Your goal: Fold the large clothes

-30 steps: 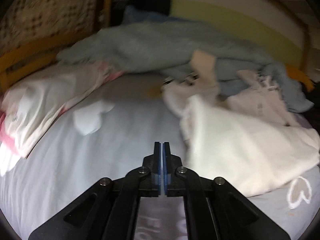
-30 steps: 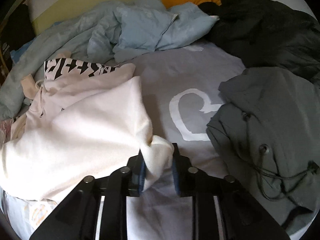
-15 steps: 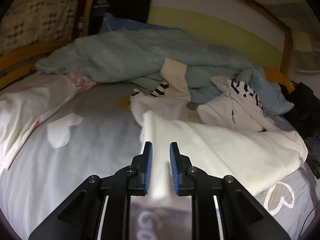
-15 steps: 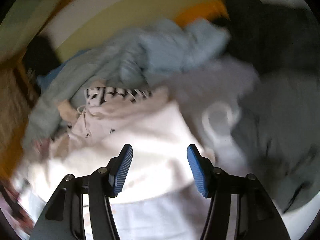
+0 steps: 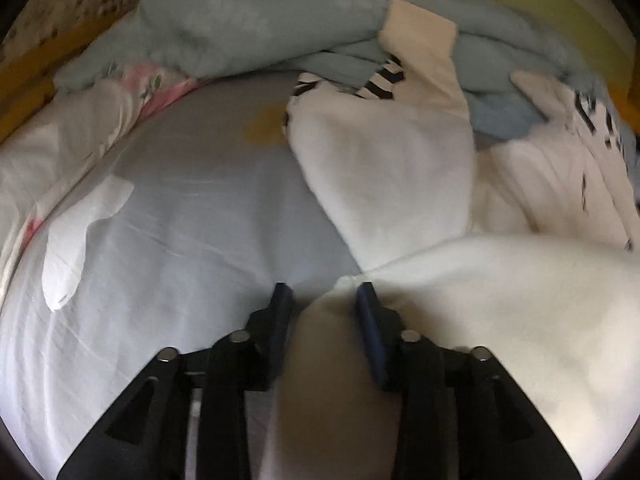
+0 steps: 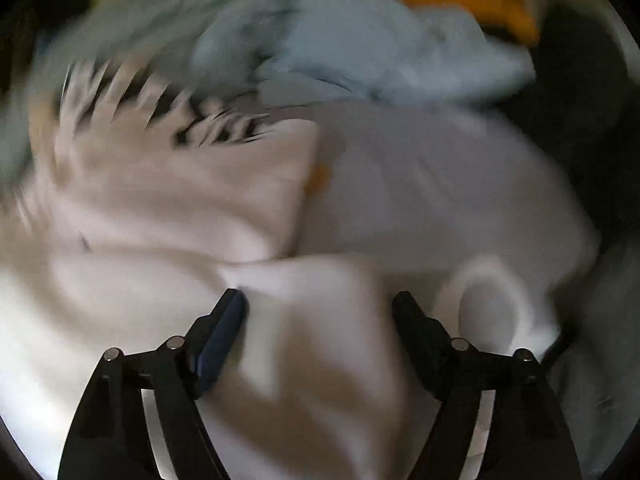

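A large white sweatshirt [image 5: 400,168] with black lettering lies crumpled on the grey bedsheet [image 5: 180,220]. My left gripper [image 5: 324,300] hangs low over the sweatshirt's near corner. Its jaws are opening, and a fold of white cloth lies loosely between the blue pads [image 5: 366,308]. The right wrist view is blurred by motion. There my right gripper [image 6: 318,304] is wide and still opening above the same white sweatshirt [image 6: 160,200], with slack cloth between the fingers and no grip on it.
A light blue blanket [image 5: 260,20] is heaped at the head of the bed. A white and pink floral quilt [image 5: 60,140] lies at the left by the wooden frame [image 5: 24,92]. Dark clothes [image 6: 580,120] and a grey garment [image 6: 600,320] lie at the right.
Both grippers went from shut to open; the right one let go of the white cloth corner. Both hands dropped closer to the sweatshirt, which now fills more of each view.
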Motion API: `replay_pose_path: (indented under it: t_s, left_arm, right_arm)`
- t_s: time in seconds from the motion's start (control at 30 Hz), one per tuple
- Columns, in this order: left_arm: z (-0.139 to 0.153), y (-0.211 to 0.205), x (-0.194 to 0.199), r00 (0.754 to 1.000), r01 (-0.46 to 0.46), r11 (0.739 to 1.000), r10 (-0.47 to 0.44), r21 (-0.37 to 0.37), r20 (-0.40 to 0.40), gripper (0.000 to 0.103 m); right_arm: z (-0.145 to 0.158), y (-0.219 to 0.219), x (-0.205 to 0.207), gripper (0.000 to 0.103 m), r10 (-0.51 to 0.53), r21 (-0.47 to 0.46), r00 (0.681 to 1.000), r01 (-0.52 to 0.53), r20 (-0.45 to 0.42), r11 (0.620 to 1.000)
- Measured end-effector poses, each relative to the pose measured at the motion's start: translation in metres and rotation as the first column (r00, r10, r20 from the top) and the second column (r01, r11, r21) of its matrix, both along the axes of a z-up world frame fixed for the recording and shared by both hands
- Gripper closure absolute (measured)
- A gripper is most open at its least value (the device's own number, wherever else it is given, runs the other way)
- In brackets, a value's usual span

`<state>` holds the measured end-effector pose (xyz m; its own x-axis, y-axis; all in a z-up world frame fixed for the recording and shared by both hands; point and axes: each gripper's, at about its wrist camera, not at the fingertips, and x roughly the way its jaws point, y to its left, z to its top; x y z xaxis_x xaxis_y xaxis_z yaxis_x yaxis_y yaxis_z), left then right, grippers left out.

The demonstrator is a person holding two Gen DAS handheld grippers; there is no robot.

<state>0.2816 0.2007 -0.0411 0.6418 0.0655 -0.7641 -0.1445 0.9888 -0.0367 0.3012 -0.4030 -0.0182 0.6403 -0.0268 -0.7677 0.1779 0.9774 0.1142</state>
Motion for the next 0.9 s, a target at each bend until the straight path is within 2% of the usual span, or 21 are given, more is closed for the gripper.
replay_pose_path:
  t_s: [0.07,0.13,0.27,0.3,0.33,0.37,0.4,0.43,0.47,0.5,0.57,0.6,0.67,0.7,0.73,0.77,0.8,0.87,0.9]
  left_arm:
    - [-0.002,-0.001,-0.002,1.0,-0.002,0.999,0.001,0.043,0.014,0.052]
    - [-0.001,0.0,-0.006,0.999,-0.013,0.999,0.012,0.043,0.032,0.051]
    - [0.006,0.016,-0.019,0.996,-0.031,0.998,0.036,-0.051,0.085,0.051]
    - [0.011,0.02,-0.028,0.995,-0.05,0.998,0.053,-0.034,0.089,0.051]
    - [0.017,0.02,-0.038,0.994,-0.078,0.996,0.075,0.037,0.086,0.051]
    - [0.024,0.016,-0.049,0.99,-0.119,0.981,0.106,0.153,0.093,0.052]
    - [0.037,0.011,-0.062,0.984,-0.162,0.95,0.133,0.267,0.122,0.055]
    - [0.051,0.006,-0.074,0.985,-0.138,0.951,0.101,0.278,0.141,0.053]
    - [0.065,0.004,-0.087,0.985,-0.086,0.971,0.05,0.221,0.166,0.051]
    - [0.079,0.002,-0.104,0.979,-0.04,0.991,0.013,0.126,0.204,0.046]
    - [0.094,-0.003,-0.132,0.967,0.024,1.0,-0.023,-0.003,0.254,0.039]
    - [0.096,-0.01,-0.144,0.963,0.051,0.998,-0.038,-0.043,0.268,0.036]
    - [0.091,-0.032,-0.159,0.966,0.102,0.993,-0.084,-0.06,0.246,0.029]
    - [0.084,-0.045,-0.165,0.974,0.113,0.993,-0.104,-0.037,0.202,0.027]
    - [0.074,-0.059,-0.169,0.982,0.118,0.993,-0.114,-0.013,0.15,0.027]
    - [0.064,-0.069,-0.175,0.983,0.135,0.991,-0.132,-0.017,0.126,0.027]
    - [0.053,-0.077,-0.179,0.982,0.16,0.986,-0.155,-0.038,0.107,0.027]
    - [0.034,-0.089,-0.175,0.984,0.177,0.98,-0.173,-0.093,0.046,0.027]
    - [0.027,-0.091,-0.173,0.982,0.189,0.97,-0.188,-0.15,0.025,0.027]
  right_arm:
    - [-0.002,-0.014,-0.006,0.025,-0.022,0.06,1.0,0.021,0.009,0.998]
    - [-0.002,-0.014,-0.016,0.025,-0.058,0.049,0.998,0.056,0.036,0.997]
    - [-0.001,-0.011,-0.022,0.025,-0.068,0.023,0.997,0.067,0.041,0.997]
    - [0.001,-0.011,-0.028,0.025,-0.068,0.033,0.997,0.067,0.037,0.997]
    - [0.004,-0.013,-0.036,0.025,-0.07,0.037,0.997,0.068,0.034,0.997]
    - [0.006,-0.015,-0.047,0.025,-0.067,0.036,0.997,0.066,0.036,0.997]
    - [0.011,-0.015,-0.064,0.025,-0.055,0.038,0.997,0.054,0.046,0.998]
    - [0.016,-0.014,-0.085,0.025,-0.03,0.049,0.998,0.027,0.057,0.998]
    - [0.017,-0.014,-0.099,0.025,-0.008,0.061,0.998,0.004,0.067,0.998]
    - [0.017,-0.014,-0.119,0.024,0.004,0.083,0.996,-0.012,0.086,0.996]
    - [0.014,-0.013,-0.139,0.024,-0.004,0.174,0.999,-0.005,0.047,0.985]
    - [0.013,-0.011,-0.148,0.024,0.018,0.274,0.999,-0.031,0.05,0.961]
    - [0.012,0.0,-0.159,0.024,0.032,0.417,0.997,-0.058,0.07,0.907]
    - [0.009,0.011,-0.163,0.024,0.047,0.477,0.997,-0.073,0.066,0.876]
    - [0.006,0.019,-0.166,0.024,0.057,0.503,0.997,-0.075,0.05,0.861]
    - [-0.001,0.034,-0.167,0.024,0.071,0.518,0.997,-0.066,0.01,0.853]
    - [-0.006,0.046,-0.17,0.024,0.078,0.505,0.997,-0.067,-0.001,0.86]
    - [-0.005,0.074,-0.179,0.024,0.087,0.385,0.996,-0.091,0.028,0.919]
    - [-0.005,0.084,-0.179,0.024,0.104,0.349,0.994,-0.107,0.029,0.931]
